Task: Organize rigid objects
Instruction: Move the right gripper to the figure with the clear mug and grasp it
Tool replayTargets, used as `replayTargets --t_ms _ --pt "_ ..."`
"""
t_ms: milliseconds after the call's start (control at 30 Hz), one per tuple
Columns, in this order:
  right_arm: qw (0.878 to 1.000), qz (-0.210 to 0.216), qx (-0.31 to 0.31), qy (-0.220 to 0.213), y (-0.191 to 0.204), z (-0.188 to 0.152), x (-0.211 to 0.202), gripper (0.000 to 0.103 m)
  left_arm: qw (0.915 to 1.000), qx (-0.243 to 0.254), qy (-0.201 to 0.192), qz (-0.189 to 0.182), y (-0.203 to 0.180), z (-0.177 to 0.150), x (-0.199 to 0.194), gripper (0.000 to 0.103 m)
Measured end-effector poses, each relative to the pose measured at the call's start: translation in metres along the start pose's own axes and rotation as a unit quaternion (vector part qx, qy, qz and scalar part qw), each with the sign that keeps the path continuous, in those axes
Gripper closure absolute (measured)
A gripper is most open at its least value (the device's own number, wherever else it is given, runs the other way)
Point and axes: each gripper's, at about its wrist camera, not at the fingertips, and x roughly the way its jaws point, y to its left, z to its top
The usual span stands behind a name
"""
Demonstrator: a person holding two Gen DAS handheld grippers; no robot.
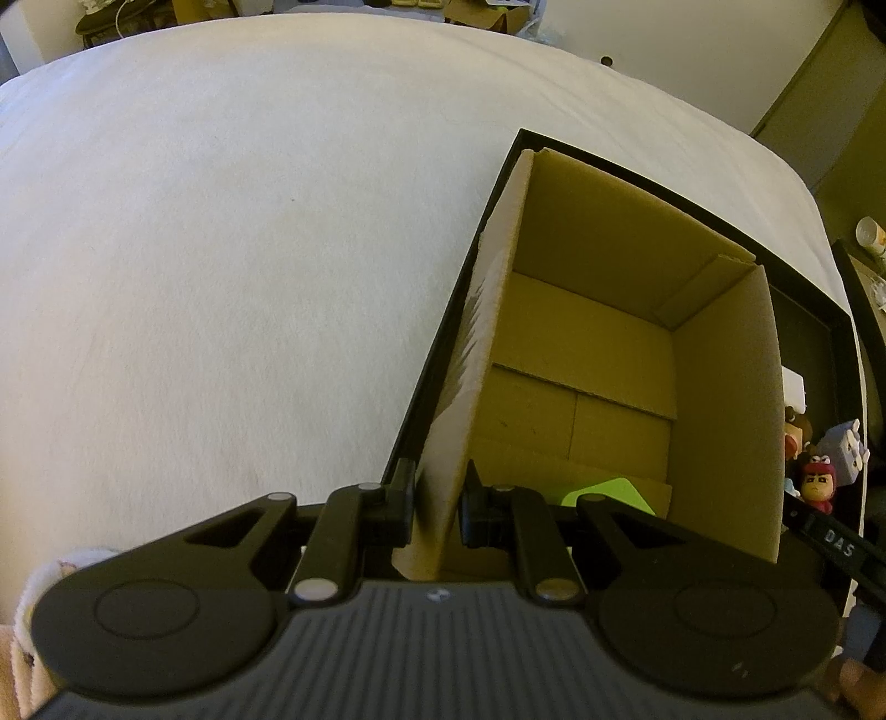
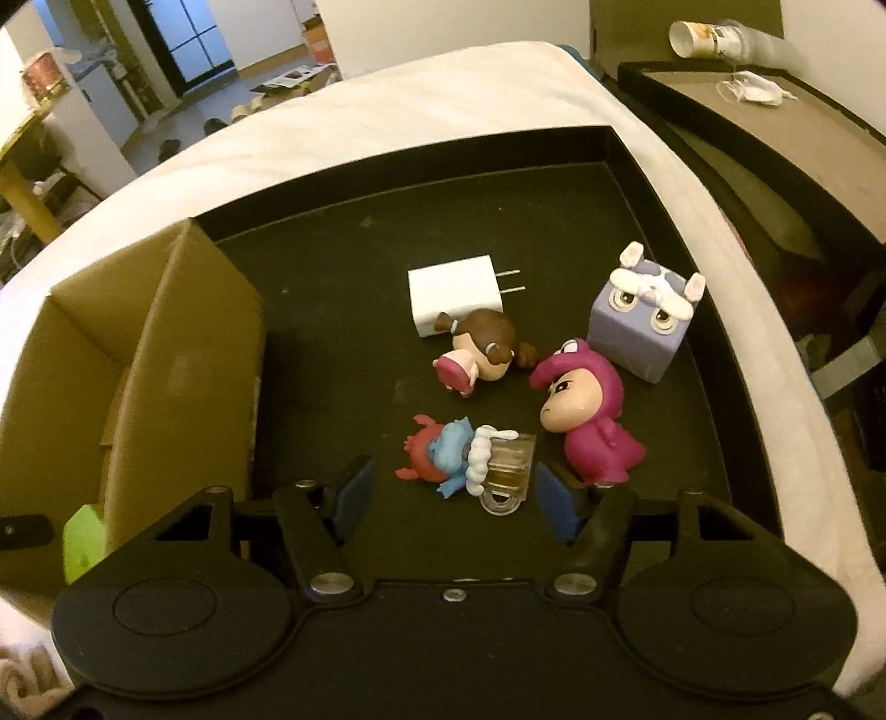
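In the left wrist view my left gripper (image 1: 437, 504) is shut on the near left wall of an open cardboard box (image 1: 598, 343). A green object (image 1: 609, 493) lies in the box's near corner. The box stands in a black tray (image 2: 498, 183). In the right wrist view my right gripper (image 2: 454, 495) hangs open over the tray. A blue and red figurine on a clear base (image 2: 470, 465) lies between its blue pads, which do not touch it. Beyond it lie a brown-haired girl figurine (image 2: 482, 354), a white charger plug (image 2: 454, 302), a magenta dinosaur-suit figurine (image 2: 581, 415) and a purple cube figurine (image 2: 642, 321).
The tray rests on a white bed sheet (image 1: 221, 249) that stretches far to the left. To the right of the bed stands a dark side table (image 2: 775, 127) with a toppled paper cup (image 2: 714, 39) and a face mask. Room clutter lies beyond the bed.
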Motion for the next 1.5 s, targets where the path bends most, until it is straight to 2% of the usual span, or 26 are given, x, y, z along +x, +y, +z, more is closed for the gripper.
replayTargets --t_ms 133,233,433,667,800,1100,1500 --pt "1.0 -0.014 0.005 -0.001 0.003 0.0 0.007 0.029 1.0 0.0 0.0 0.0 0.0 0.0 0.0 0.089" --pt "1.0 -0.017 0.019 0.004 0.003 0.002 0.013 0.029 1.0 0.0 0.0 -0.001 0.0 0.0 0.0 0.089" --pt "0.998 -0.05 0.024 0.006 0.006 0.002 0.023 0.029 1.0 0.0 -0.001 0.0 0.0 -0.001 0.0 0.089" --pt "0.996 -0.087 -0.002 -0.002 0.021 -0.002 0.027 0.031 1.0 0.0 -0.001 0.001 0.0 -0.001 0.001 0.089" --pt "0.996 -0.087 -0.009 -0.002 0.021 0.0 0.023 0.044 1.0 0.001 -0.002 0.001 -0.001 -0.002 0.001 0.089" --pt "0.998 -0.059 0.001 0.0 0.011 -0.002 0.011 0.044 1.0 0.006 -0.001 0.004 -0.003 -0.002 0.0 0.089" --pt "0.998 -0.031 -0.02 -0.047 0.016 0.007 -0.031 0.044 0.9998 0.013 -0.003 0.013 -0.009 -0.003 -0.001 0.09"
